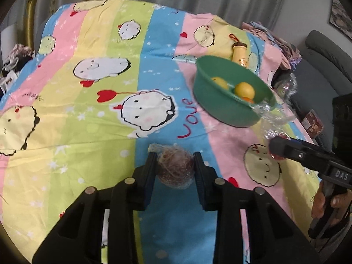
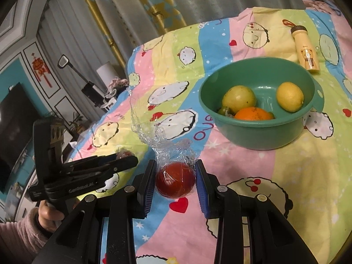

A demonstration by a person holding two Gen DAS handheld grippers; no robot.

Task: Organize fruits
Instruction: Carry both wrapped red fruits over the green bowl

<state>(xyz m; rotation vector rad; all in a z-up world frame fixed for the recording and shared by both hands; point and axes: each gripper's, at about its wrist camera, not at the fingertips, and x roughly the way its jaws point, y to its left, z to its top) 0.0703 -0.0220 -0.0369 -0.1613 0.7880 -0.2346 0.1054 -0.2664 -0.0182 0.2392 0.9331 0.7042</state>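
My left gripper (image 1: pixel 175 156) is shut on a dark reddish fruit (image 1: pixel 176 169) wrapped in crinkled film, just above the patterned sheet (image 1: pixel 88 114). My right gripper (image 2: pixel 176 162) is shut on a red round fruit (image 2: pixel 176 182); loose cling film (image 2: pixel 145 118) trails up and left from it. A green bowl (image 2: pixel 253 136) stands beyond, holding a lemon (image 2: pixel 290 96), a yellow-green fruit (image 2: pixel 238 98), an orange (image 2: pixel 253 114) and a small green piece. Each gripper shows in the other's view: the right gripper (image 1: pixel 277 147) at the right, the left gripper (image 2: pixel 132 161) at the left.
A cream bottle (image 2: pixel 307 50) with a bear print lies on the sheet behind the bowl (image 1: pixel 224 110). Curtains hang at the back. A grey chair (image 1: pixel 319 66) stands past the sheet's right edge. A hand in a pink sleeve (image 2: pixel 19 228) holds the left gripper.
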